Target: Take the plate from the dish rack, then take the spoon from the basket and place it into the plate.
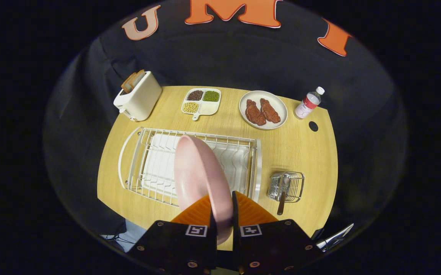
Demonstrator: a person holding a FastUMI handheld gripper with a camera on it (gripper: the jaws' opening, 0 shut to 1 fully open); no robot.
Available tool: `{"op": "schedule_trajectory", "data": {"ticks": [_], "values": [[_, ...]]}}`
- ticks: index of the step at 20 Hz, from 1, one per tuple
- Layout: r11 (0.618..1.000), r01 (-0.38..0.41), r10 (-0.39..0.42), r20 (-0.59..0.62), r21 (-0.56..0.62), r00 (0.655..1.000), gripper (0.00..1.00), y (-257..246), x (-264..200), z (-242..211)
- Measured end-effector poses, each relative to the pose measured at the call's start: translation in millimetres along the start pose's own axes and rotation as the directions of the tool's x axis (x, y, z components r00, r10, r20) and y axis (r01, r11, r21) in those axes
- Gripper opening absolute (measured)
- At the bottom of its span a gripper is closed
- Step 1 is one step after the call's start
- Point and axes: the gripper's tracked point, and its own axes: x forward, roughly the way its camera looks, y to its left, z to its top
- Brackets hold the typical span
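A pink plate (199,175) stands on edge between my two orange fingers (195,214), held up over the white wire dish rack (144,168). My gripper (222,217) is shut on the plate's near rim. To the right of the rack sits a small wire basket (295,187) on the wooden table (304,152). A spoon (284,189) with a dark handle stands in that basket, handle leaning toward me. The basket lies ahead and right of my fingers.
At the table's far side stand a white toaster (138,97) with bread, a divided dish of beans (201,101), a white plate with two pieces of meat (263,110) and a water bottle (309,103). A round cable hole (313,126) is near the bottle.
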Motion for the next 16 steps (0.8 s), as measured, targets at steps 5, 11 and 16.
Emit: {"op": "schedule_trajectory", "data": {"ticks": [5,11,16], "values": [[0.996,-0.084,0.085,-0.034,0.038,0.996,0.17,-6,-5,-53],[0.992,-0.113,0.117,-0.082,0.054,0.990,0.17,-19,6,-116],[0.987,-0.132,0.143,-0.135,0.089,0.980,0.17,-19,26,-164]]}}
